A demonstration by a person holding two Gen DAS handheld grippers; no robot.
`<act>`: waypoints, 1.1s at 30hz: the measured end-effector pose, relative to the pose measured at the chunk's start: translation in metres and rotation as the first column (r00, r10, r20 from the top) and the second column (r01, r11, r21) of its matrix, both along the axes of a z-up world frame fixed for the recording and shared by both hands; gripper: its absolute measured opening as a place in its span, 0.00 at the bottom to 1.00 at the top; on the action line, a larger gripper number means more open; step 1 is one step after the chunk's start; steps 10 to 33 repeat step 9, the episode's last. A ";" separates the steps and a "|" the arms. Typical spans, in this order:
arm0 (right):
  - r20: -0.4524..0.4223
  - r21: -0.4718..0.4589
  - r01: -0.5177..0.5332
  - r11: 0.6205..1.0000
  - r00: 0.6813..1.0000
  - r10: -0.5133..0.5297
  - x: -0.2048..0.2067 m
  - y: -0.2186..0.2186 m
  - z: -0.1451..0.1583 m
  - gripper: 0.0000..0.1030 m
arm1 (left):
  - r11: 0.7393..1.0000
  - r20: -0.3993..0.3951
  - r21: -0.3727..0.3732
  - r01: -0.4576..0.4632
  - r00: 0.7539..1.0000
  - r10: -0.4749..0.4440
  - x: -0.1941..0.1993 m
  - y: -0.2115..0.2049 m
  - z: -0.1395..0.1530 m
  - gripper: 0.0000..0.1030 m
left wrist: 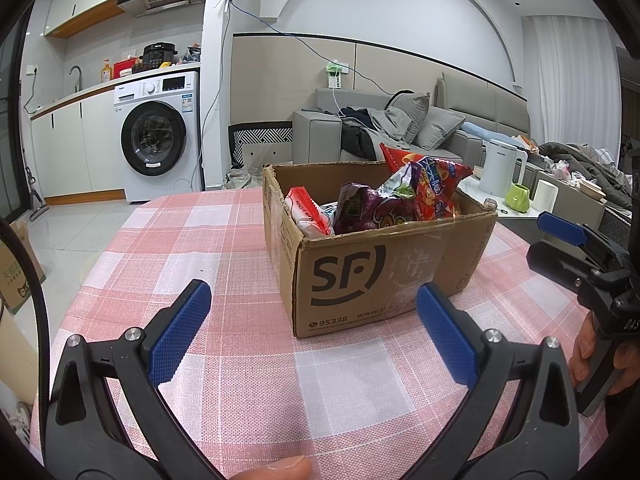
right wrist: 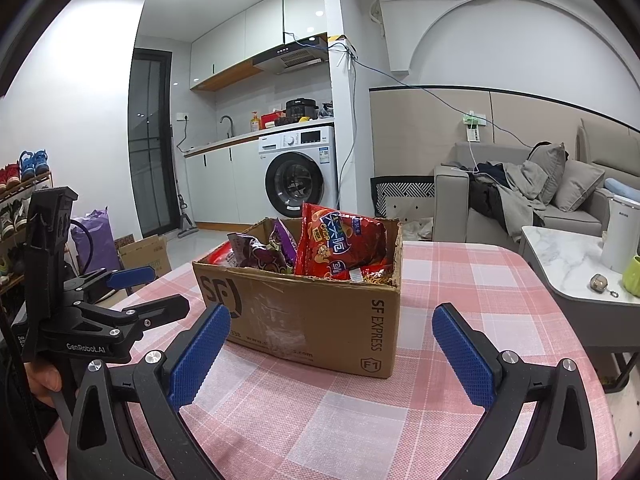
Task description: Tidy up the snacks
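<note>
On the checked tablecloth (left wrist: 240,380) the cardboard box (right wrist: 304,316) sits centre, snack bags (right wrist: 340,244) apparently all inside. Left gripper (left wrist: 312,328) and right gripper (right wrist: 332,352) hang near it, spread, empty; approach bags from above, one each.

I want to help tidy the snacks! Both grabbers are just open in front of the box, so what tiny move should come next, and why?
Probably ease the right gripper forward and up toward the big red bag. It stands tallest in the box, above the rim, so it looks easiest to pinch. Both grippers are open and empty, short of the box, and no snacks lie on the table.
</note>
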State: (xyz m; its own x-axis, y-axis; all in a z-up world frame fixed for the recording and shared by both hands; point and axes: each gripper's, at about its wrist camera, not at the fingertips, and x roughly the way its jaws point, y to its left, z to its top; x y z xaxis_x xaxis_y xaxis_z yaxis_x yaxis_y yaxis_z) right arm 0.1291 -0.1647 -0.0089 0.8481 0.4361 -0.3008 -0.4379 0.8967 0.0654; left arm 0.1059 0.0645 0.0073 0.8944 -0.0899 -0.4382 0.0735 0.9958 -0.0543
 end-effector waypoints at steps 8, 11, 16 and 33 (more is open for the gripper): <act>0.000 0.000 0.000 1.000 1.000 0.000 0.000 0.000 0.000 1.00 | 1.000 -0.002 -0.013 -0.015 1.000 0.015 -0.002 0.001 0.000 0.99; 0.000 -0.001 0.000 1.000 1.000 0.000 0.000 0.000 0.000 1.00 | 1.000 -0.002 -0.014 -0.016 1.000 0.016 -0.001 0.001 0.000 0.99; 0.000 -0.001 0.000 1.000 1.000 0.000 0.000 0.000 0.000 1.00 | 1.000 -0.002 -0.014 -0.016 1.000 0.016 -0.001 0.001 0.000 0.99; 0.000 -0.001 0.000 1.000 1.000 0.000 0.000 0.000 0.000 1.00 | 1.000 -0.002 -0.014 -0.016 1.000 0.016 -0.001 0.001 0.000 0.99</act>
